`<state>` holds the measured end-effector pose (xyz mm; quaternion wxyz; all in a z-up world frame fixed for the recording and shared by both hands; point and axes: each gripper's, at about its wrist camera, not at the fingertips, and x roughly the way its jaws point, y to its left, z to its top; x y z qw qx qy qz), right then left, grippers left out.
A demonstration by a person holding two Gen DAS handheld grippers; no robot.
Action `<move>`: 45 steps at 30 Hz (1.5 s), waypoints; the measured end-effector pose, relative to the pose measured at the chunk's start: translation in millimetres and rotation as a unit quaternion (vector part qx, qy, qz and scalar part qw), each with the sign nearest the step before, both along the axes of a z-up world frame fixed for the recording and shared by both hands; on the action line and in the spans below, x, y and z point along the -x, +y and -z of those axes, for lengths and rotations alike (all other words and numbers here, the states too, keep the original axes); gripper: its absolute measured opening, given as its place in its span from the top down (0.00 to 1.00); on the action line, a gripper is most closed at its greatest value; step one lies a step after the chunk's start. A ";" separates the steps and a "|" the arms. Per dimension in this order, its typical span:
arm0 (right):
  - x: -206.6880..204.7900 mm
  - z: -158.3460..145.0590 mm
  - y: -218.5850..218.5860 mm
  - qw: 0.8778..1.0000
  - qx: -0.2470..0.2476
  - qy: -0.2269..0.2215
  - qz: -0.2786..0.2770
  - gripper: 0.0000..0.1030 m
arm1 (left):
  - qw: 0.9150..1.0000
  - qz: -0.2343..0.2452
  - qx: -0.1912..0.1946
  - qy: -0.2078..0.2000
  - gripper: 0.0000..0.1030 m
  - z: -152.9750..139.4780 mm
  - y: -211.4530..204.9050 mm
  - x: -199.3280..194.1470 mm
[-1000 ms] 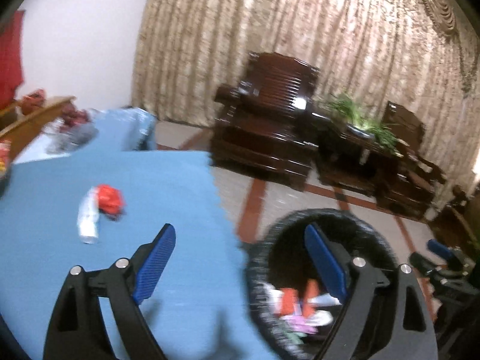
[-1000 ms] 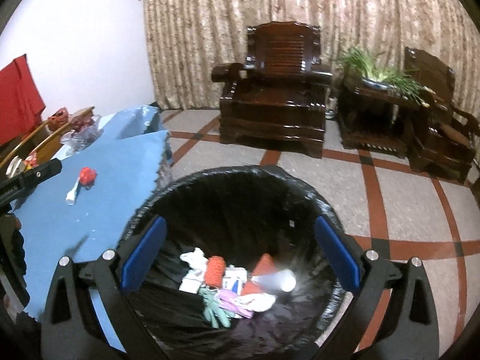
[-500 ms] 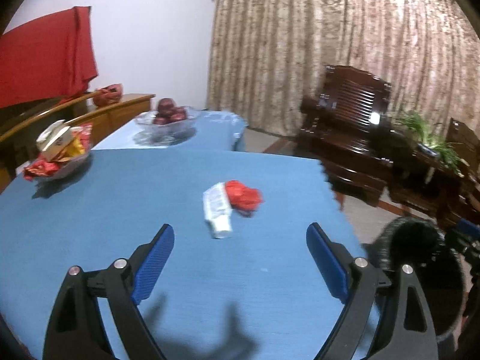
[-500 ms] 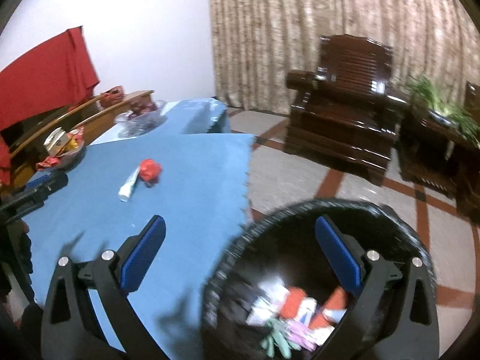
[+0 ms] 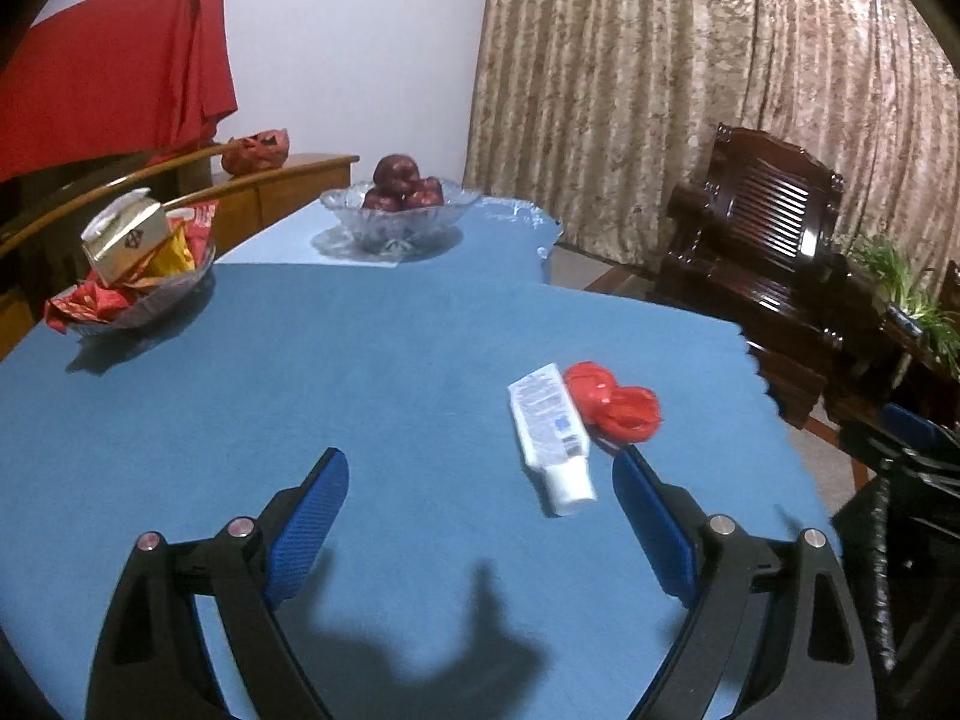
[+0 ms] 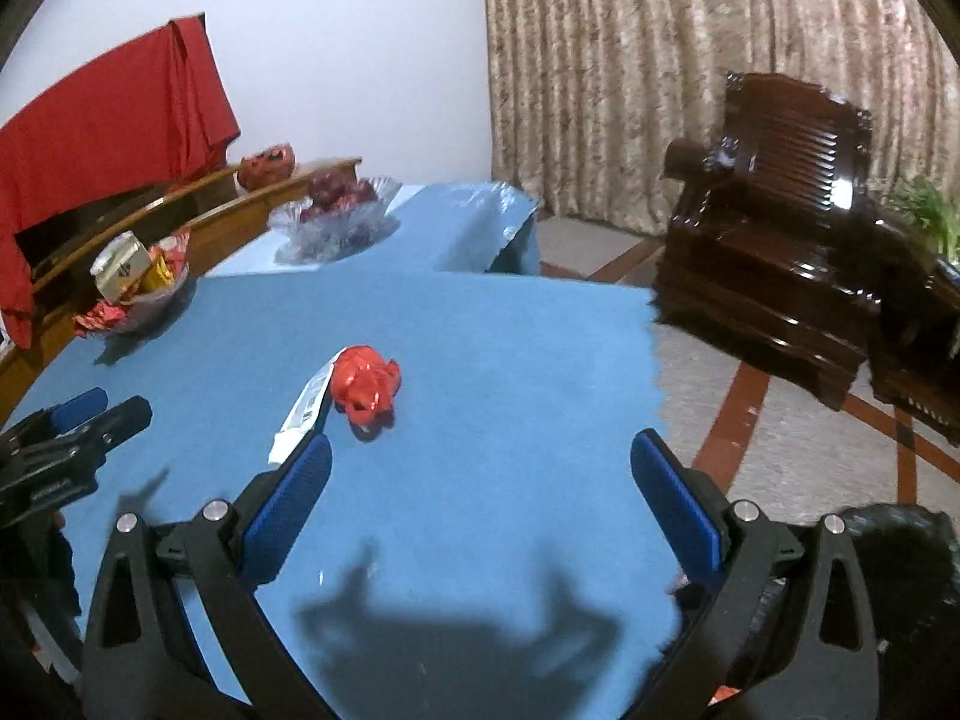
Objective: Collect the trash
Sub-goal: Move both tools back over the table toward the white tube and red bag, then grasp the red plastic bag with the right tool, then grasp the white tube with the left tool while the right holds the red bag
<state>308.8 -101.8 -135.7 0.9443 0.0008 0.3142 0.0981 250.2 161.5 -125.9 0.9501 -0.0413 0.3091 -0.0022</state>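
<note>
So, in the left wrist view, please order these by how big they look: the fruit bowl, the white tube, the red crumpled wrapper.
1. Fruit bowl, widest though farthest.
2. White tube.
3. Red crumpled wrapper, slightly smaller than the tube beside it; the difference is small, so that order is unsure.

The right gripper (image 6: 480, 462) hangs over the blue-covered desk (image 6: 510, 360) with its jaws wide apart and nothing between them. A red crumpled wrapper (image 6: 366, 387) lies mid-desk, touching a white tube (image 6: 303, 408) on its left. The left gripper (image 6: 78, 420) shows at the desk's left edge. 2 glass bowls sit along the far left side: a snack bowl (image 6: 135, 294) and a fruit bowl (image 6: 333, 210).
</note>
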 end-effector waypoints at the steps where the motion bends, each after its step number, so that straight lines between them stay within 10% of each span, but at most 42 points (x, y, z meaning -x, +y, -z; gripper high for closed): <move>1: -12.6 6.5 7.6 1.000 -0.005 0.007 -0.004 0.06 | 1.000 -0.002 0.001 0.002 0.15 2.7 3.3 -5.1; 10: -71.1 51.9 58.8 0.998 0.021 0.043 -0.041 0.06 | 1.000 -0.015 0.002 0.024 0.15 30.5 23.4 -36.9; 19: -112.2 78.4 90.5 0.993 0.033 0.089 -0.070 0.29 | 0.999 -0.017 0.010 0.036 0.15 43.7 30.3 -51.0; 29: -122.3 84.1 102.4 0.985 0.007 0.116 -0.129 0.85 | 0.999 -0.017 0.011 0.042 0.15 45.6 29.6 -60.1; 45: -94.9 62.4 17.7 0.995 -0.023 0.086 -0.040 0.86 | 0.996 0.046 0.004 0.074 0.16 63.2 -51.9 -80.1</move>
